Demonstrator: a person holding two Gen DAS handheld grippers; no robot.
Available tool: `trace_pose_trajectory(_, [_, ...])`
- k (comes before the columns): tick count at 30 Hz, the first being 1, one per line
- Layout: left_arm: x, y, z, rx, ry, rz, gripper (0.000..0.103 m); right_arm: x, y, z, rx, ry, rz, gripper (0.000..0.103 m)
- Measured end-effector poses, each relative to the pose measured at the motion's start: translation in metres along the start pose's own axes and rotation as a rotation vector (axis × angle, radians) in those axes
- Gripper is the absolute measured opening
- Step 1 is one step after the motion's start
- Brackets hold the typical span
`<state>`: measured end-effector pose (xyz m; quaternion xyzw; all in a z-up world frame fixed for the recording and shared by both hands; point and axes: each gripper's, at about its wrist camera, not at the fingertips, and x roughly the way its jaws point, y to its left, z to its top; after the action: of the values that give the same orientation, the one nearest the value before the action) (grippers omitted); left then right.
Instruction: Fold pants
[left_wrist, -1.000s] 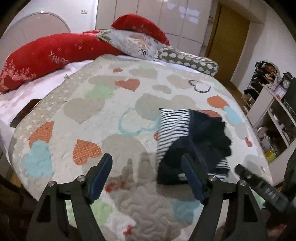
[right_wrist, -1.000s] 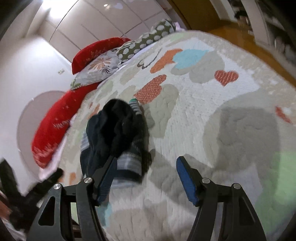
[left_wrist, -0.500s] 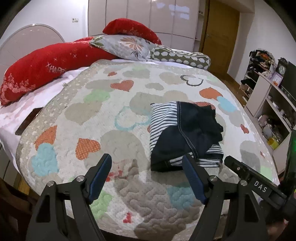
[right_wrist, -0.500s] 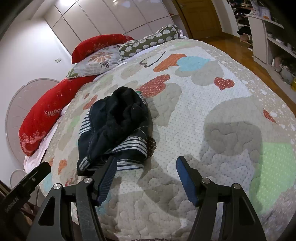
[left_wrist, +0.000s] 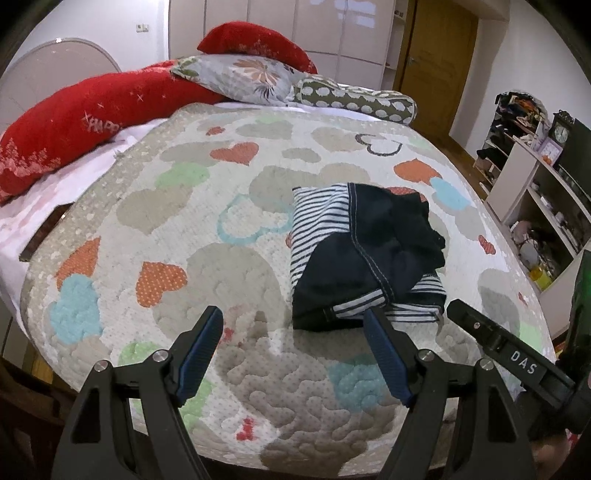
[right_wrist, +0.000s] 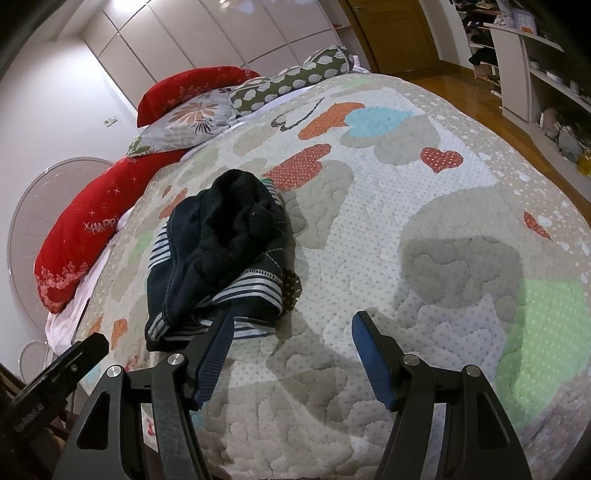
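Dark navy pants (left_wrist: 369, 254) with striped panels lie bunched in a rough pile on the heart-patterned quilt (left_wrist: 207, 229). My left gripper (left_wrist: 293, 325) hangs open just in front of the pile's near edge, nothing between its blue pads. In the right wrist view the same pants (right_wrist: 221, 258) lie ahead and to the left of my right gripper (right_wrist: 291, 330), which also stands open and empty; its left finger (right_wrist: 216, 354) overlaps the pile's near corner in the picture. Each gripper shows at the edge of the other's view.
Red, floral and spotted pillows (left_wrist: 236, 77) line the head of the bed. A white shelf unit (left_wrist: 546, 206) full of small items stands to the right, with a wooden door (left_wrist: 432, 66) behind. The quilt's near edge drops off just below the grippers.
Both views have steadied after blur and pulled slightly back from the pants. The pile lies the same, and both grippers stay open.
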<state>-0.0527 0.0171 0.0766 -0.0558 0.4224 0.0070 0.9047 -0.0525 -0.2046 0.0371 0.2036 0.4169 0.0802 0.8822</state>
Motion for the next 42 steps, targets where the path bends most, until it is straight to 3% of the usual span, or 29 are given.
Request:
trace_pose_trajectory(7, [0.04, 0.031, 0.03, -0.092, 0.063, -0.222, 0.077, 0.009, -0.01, 0.025, 0.037, 0.009, 0.142, 0.074])
trace_pose_trajectory(11, [0.078, 0.035, 0.051, -0.1, 0.114, -0.307, 0.077, 0.039, -0.015, 0.052, 0.075, 0.062, 0.233, 0.075])
trace_pose_trajectory(14, [0.115, 0.03, 0.06, -0.113, 0.203, -0.429, 0.077, 0.069, -0.018, 0.068, 0.131, 0.109, 0.3, 0.075])
trace_pose_trajectory(17, [0.134, 0.02, 0.061, -0.114, 0.246, -0.465, 0.077, 0.093, -0.016, 0.079, 0.16, 0.138, 0.354, 0.075])
trace_pose_trajectory(19, [0.131, 0.008, 0.062, -0.081, 0.238, -0.485, 0.052, 0.105, -0.008, 0.085, 0.149, 0.172, 0.391, 0.064])
trace_pose_trajectory(21, [0.127, 0.003, 0.066, -0.076, 0.226, -0.473, 0.047, 0.111, 0.0, 0.089, 0.14, 0.203, 0.401, 0.043])
trace_pose_trajectory(24, [0.127, 0.002, 0.082, -0.092, 0.214, -0.494, 0.042, 0.105, 0.01, 0.101, 0.104, 0.188, 0.418, 0.036])
trace_pose_trajectory(26, [0.132, -0.001, 0.1, -0.095, 0.206, -0.487, 0.042, 0.102, 0.017, 0.115, 0.081, 0.162, 0.417, 0.036])
trace_pose_trajectory(29, [0.143, -0.008, 0.127, -0.068, 0.175, -0.416, 0.044, 0.107, 0.028, 0.14, 0.039, 0.128, 0.381, 0.037])
trace_pose_trajectory(30, [0.152, -0.012, 0.134, -0.046, 0.179, -0.36, 0.05, 0.112, 0.03, 0.148, 0.03, 0.12, 0.366, 0.04])
trace_pose_trajectory(32, [0.165, -0.012, 0.137, -0.029, 0.201, -0.278, 0.051, 0.129, 0.033, 0.16, 0.01, 0.117, 0.295, 0.05])
trace_pose_trajectory(33, [0.17, -0.011, 0.137, -0.029, 0.218, -0.272, 0.051, 0.135, 0.032, 0.162, 0.001, 0.122, 0.25, 0.055])
trace_pose_trajectory(35, [0.16, -0.002, 0.132, -0.061, 0.209, -0.317, 0.052, 0.144, 0.028, 0.164, -0.017, 0.125, 0.145, 0.055])
trace_pose_trajectory(37, [0.144, 0.005, 0.125, -0.068, 0.183, -0.313, 0.056, 0.131, 0.021, 0.166, -0.013, 0.085, 0.164, 0.055])
trace_pose_trajectory(40, [0.121, 0.014, 0.113, -0.076, 0.124, -0.248, 0.062, 0.091, 0.021, 0.171, -0.033, -0.058, 0.139, 0.055])
trace_pose_trajectory(42, [0.107, 0.019, 0.103, -0.076, 0.092, -0.218, 0.063, 0.075, 0.029, 0.173, -0.044, -0.074, 0.209, 0.055])
